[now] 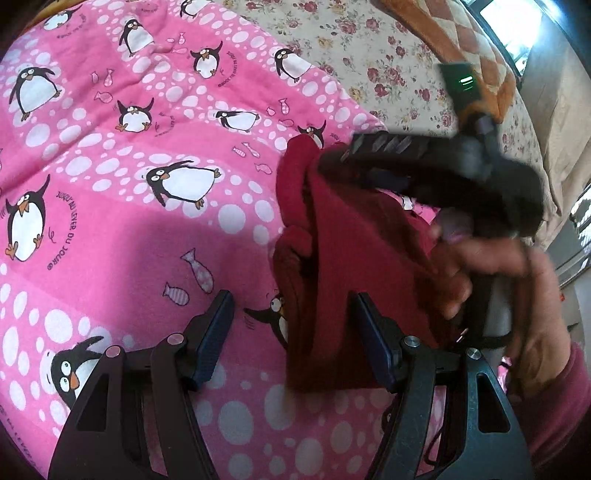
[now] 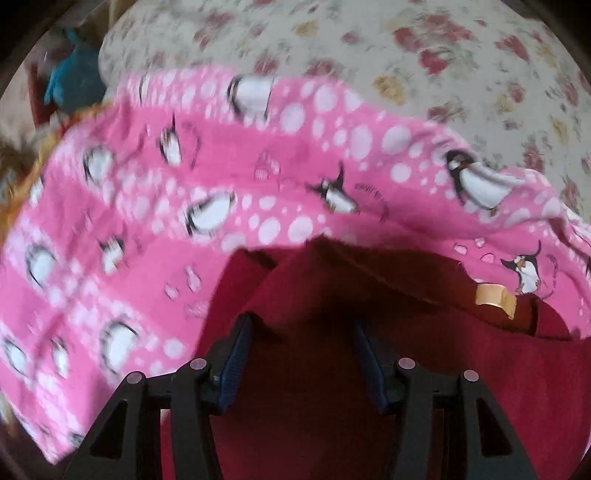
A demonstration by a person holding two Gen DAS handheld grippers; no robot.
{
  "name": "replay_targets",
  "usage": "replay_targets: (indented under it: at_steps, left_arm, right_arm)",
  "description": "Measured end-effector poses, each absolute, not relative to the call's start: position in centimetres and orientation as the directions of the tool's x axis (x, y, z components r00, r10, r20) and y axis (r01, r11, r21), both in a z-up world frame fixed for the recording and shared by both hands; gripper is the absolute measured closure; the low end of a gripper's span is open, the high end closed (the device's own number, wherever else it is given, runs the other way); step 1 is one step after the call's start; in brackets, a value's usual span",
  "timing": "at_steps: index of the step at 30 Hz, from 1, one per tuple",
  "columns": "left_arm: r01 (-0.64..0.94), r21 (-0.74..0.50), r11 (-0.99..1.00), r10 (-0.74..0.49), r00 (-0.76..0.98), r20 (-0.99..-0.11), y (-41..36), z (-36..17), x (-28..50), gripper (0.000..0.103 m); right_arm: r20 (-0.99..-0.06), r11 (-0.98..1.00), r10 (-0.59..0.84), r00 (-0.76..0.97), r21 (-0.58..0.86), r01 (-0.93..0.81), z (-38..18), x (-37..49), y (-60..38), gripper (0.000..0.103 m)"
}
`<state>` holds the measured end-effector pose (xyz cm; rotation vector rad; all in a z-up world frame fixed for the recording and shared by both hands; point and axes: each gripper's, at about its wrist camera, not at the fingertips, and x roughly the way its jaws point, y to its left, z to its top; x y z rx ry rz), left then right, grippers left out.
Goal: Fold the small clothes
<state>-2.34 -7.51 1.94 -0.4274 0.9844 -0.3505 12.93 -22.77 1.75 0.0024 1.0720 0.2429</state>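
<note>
Left gripper: jaws spread apart, released; the left pad stands over bare blanket; the right pad lies against the near part of the red garment; no clamping visible.
Right gripper: jaws parted with red cloth draped over and between the fingers; left-wrist view shows its fingers at the garment's upper fold, blurred; whether the pads press the cloth cannot be told.
Right hand: wrapped round the gripper handle, at the garment's right side; a dark red sleeve at the wrist.
Red garment, location: on the pink blanket, toward its right edge; bunched and partly raised; folds stacked on its left side; a tan sewn-in tag shows in the right-wrist view, writing not legible.
Garment edges: lower edge runs straight just above the left gripper's right finger; upper edge ragged against the blanket in the right-wrist view.
Blanket edges: far edge borders a cream floral bedcover; right edge passes behind the garment.
Open room: broad flat blanket area left of the garment, well apart from both grippers; floral cover beyond lies bare; an orange checked cloth bounds the far right.
Readable writing: the penguin print carries "AU LEVER DU JOUR"; other lettering too small or blurred.
Indicator: a green lit bar on the right gripper's body.
</note>
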Motion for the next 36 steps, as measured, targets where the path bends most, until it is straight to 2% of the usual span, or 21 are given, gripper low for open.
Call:
replay_targets:
  at_steps: [1,2,3,4,8,11,13,15,17,20,22,23,25,27,28,32,36]
  left_arm:
    - [0.091,-0.495,0.864,-0.468,0.51,-0.722,-7.6,1.9,-2.3,0.036]
    - [0.09,-0.493,0.866,-0.465,0.51,-0.723,-7.6,2.0,-2.3,0.036]
    - [0.091,-0.492,0.866,-0.465,0.51,-0.724,-7.6,2.0,-2.3,0.036]
    - [0.092,-0.495,0.864,-0.468,0.511,-0.721,-7.6,2.0,-2.3,0.036]
    - [0.092,-0.517,0.851,-0.488,0.505,-0.712,-7.2,1.9,-2.4,0.036]
    - [0.086,-0.531,0.843,-0.497,0.502,-0.708,-6.9,1.9,-2.4,0.036]
    - [0.083,-0.533,0.842,-0.498,0.502,-0.708,-6.9,1.9,-2.4,0.036]
    - [0.083,-0.527,0.846,-0.492,0.503,-0.71,-7.0,1.9,-2.1,0.036]
    - [0.086,-0.522,0.849,-0.489,0.504,-0.712,-7.1,1.9,-2.1,0.036]
    - [0.085,-0.531,0.843,-0.497,0.501,-0.709,-6.9,1.9,-2.0,0.036]
    - [0.083,-0.53,0.844,-0.495,0.501,-0.71,-7.0,1.9,-1.8,0.036]
    - [0.082,-0.527,0.846,-0.492,0.5,-0.713,-7.1,1.9,-1.8,0.036]
    - [0.086,-0.516,0.852,-0.485,0.5,-0.718,-7.3,1.9,-1.8,0.036]
    - [0.092,-0.509,0.856,-0.482,0.5,-0.719,-7.4,1.8,-1.7,0.034]
    - [0.095,-0.507,0.857,-0.481,0.501,-0.719,-7.5,1.8,-1.6,0.032]
    - [0.121,-0.472,0.873,-0.463,0.507,-0.727,-8.2,1.9,-1.8,0.026]
    - [0.132,-0.428,0.894,-0.429,0.525,-0.735,-8.7,2.0,-2.3,0.026]
  right_arm:
    - [-0.85,0.972,0.214,0.481,0.139,-0.187,2.7,12.9,-23.2,0.05]
    - [-0.834,0.972,0.221,0.505,0.144,-0.186,3.4,12.9,-23.5,0.045]
    - [-0.822,0.971,0.223,0.524,0.139,-0.195,4.1,13.2,-23.5,0.039]
    - [-0.817,0.967,0.232,0.528,0.135,-0.216,4.4,13.6,-23.2,0.029]
    - [-0.87,0.927,0.25,0.425,0.088,-0.365,3.0,15.9,-19.8,0.028]
    - [-0.901,0.897,0.163,0.402,-0.034,-0.44,1.3,16.0,-18.0,0.079]
    - [-0.889,0.881,0.16,0.428,-0.067,-0.468,1.6,15.7,-17.5,0.09]
    - [-0.865,0.895,0.151,0.479,-0.086,-0.437,2.3,16.0,-17.7,0.099]
    - [-0.849,0.928,0.099,0.518,-0.109,-0.356,2.3,17.0,-18.0,0.103]
    - [-0.878,0.929,0.146,0.456,-0.036,-0.367,1.0,17.5,-17.3,0.103]
    - [-0.867,0.935,0.159,0.473,-0.021,-0.354,1.7,16.7,-17.4,0.103]
    - [-0.863,0.938,0.171,0.476,-0.006,-0.348,2.2,16.3,-17.7,0.102]
    - [-0.856,0.942,0.197,0.477,0.03,-0.336,3.6,15.1,-18.8,0.094]
    - [-0.85,0.945,0.222,0.477,0.067,-0.321,4.7,13.6,-20.4,0.053]
    - [-0.85,0.951,0.22,0.478,0.077,-0.3,5.2,12.8,-21.5,0.048]
    - [-0.844,0.964,0.236,0.482,0.139,-0.229,7.8,9.8,-25.1,0.048]
    - [-0.784,0.976,0.211,0.583,0.133,-0.174,14.9,5.8,-29.6,0.048]
